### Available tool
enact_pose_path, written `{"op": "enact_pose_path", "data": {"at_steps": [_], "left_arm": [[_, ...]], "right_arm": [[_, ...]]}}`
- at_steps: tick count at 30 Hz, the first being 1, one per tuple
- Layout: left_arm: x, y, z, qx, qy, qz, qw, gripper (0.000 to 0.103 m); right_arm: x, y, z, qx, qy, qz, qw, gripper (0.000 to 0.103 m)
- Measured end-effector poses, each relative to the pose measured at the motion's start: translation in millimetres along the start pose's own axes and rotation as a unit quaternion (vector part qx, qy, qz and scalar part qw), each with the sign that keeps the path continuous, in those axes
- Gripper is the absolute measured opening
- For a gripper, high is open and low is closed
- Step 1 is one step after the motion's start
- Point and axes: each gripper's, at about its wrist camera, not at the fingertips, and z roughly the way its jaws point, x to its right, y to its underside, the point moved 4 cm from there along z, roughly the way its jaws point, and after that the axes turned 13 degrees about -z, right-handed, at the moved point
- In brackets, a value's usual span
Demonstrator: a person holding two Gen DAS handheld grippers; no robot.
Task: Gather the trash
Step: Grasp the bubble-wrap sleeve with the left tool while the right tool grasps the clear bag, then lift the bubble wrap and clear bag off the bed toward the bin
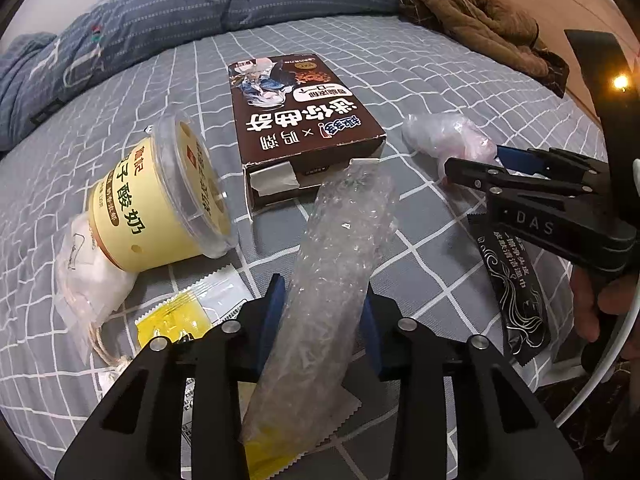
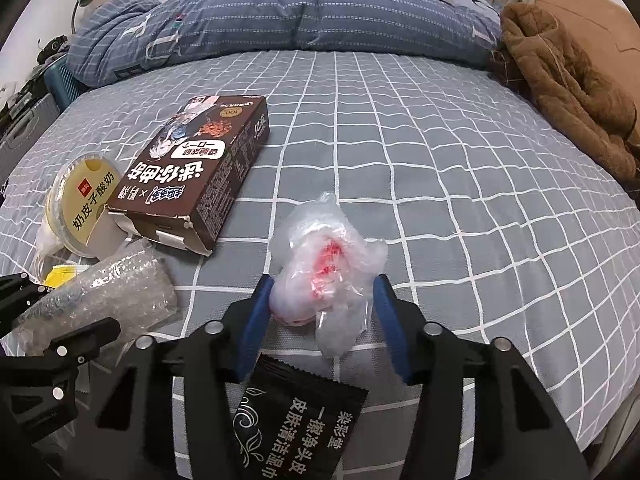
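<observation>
My left gripper (image 1: pixel 324 300) is shut on a roll of clear bubble wrap (image 1: pixel 336 264), which also shows in the right wrist view (image 2: pixel 104 292). My right gripper (image 2: pixel 322 292) has its blue pads on both sides of a crumpled clear plastic bag with red print (image 2: pixel 326 264); the bag also shows in the left wrist view (image 1: pixel 444 136). On the grey checked bed sheet (image 2: pixel 440 160) lie a brown cookie box (image 1: pixel 296 124), a yellow yogurt cup on its side (image 1: pixel 160 200), a black wipe sachet (image 2: pixel 296 416), a yellow and white sachet (image 1: pixel 188 312) and a white plastic pouch (image 1: pixel 88 280).
A blue quilt (image 2: pixel 280 16) is bunched along the far side of the bed. A brown coat (image 2: pixel 572 92) lies at the far right. A suitcase (image 2: pixel 28 132) stands beside the bed on the left.
</observation>
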Motion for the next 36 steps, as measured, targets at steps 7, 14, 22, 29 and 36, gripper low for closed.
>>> {"op": "enact_pose_path", "data": {"at_steps": [7, 14, 22, 29, 36], "left_arm": [[-2, -2, -9, 0.010, -0.002, -0.013, 0.9999, 0.032], [-7, -2, -23, 0.027, -0.013, -0.035, 0.9990, 0.032], [-16, -4, -42, 0.046, -0.016, -0.062, 0.9969, 0.032], [-18, 2, -56, 0.059, -0.025, -0.077, 0.9950, 0.031], [-19, 12, -71, 0.070, -0.033, -0.093, 0.9927, 0.031]], "right_arm": [[1, -2, -5, 0.006, 0.005, -0.002, 1.000, 0.040], [4, -3, -12, 0.011, 0.004, 0.002, 1.000, 0.040], [6, -3, -28, 0.025, -0.002, 0.004, 1.000, 0.035], [2, 1, -46, 0.040, -0.009, 0.001, 0.999, 0.034], [-4, 7, -63, 0.048, -0.022, 0.004, 0.999, 0.034]]}}
